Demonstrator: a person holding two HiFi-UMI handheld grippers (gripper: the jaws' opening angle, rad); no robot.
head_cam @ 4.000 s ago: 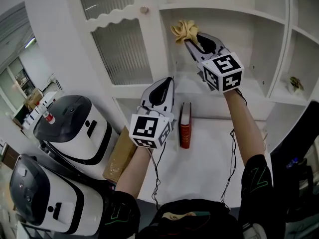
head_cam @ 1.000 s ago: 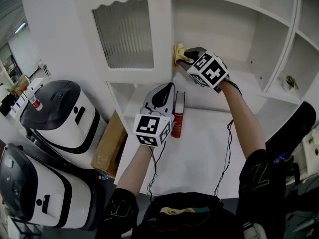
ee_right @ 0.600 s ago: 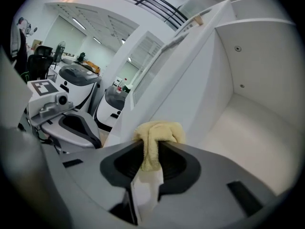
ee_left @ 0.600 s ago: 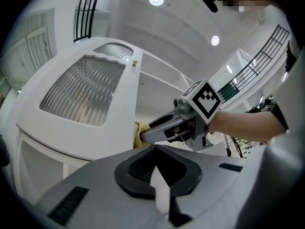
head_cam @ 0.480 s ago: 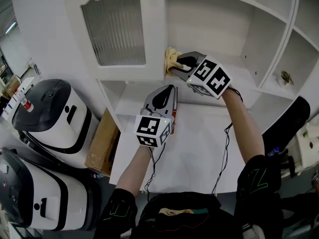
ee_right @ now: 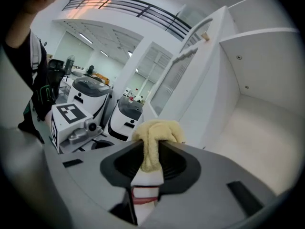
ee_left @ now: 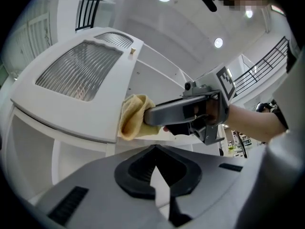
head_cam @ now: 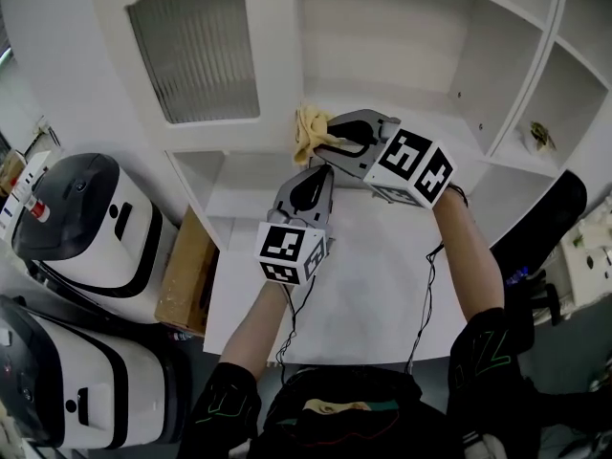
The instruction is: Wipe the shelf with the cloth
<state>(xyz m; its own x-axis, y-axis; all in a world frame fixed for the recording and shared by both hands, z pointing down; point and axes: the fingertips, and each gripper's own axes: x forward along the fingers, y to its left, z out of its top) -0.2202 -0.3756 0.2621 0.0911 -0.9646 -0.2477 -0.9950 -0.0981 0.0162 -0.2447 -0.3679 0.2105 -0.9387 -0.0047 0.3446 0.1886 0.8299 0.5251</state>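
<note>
Right gripper (head_cam: pixel 332 132) pinches the yellow cloth (head_cam: pixel 308 132) at the shelf (head_cam: pixel 449 134) front edge; left gripper (head_cam: pixel 320 172) holds nothing.
Head view: the right gripper points toward 9 o'clock, with the cloth at its tip beside the lower corner of the glazed door (head_cam: pixel 196 55). The left gripper is just at 6 o'clock of the cloth, above the worktop (head_cam: pixel 373 285). Left gripper view: its jaws are nearly together with nothing between them, and the cloth (ee_left: pixel 131 116) lies at 11 o'clock. Right gripper view: its jaws are clamped on the bunched cloth (ee_right: pixel 155 135), with the shelf board (ee_right: pixel 257 132) at 3 o'clock.
</note>
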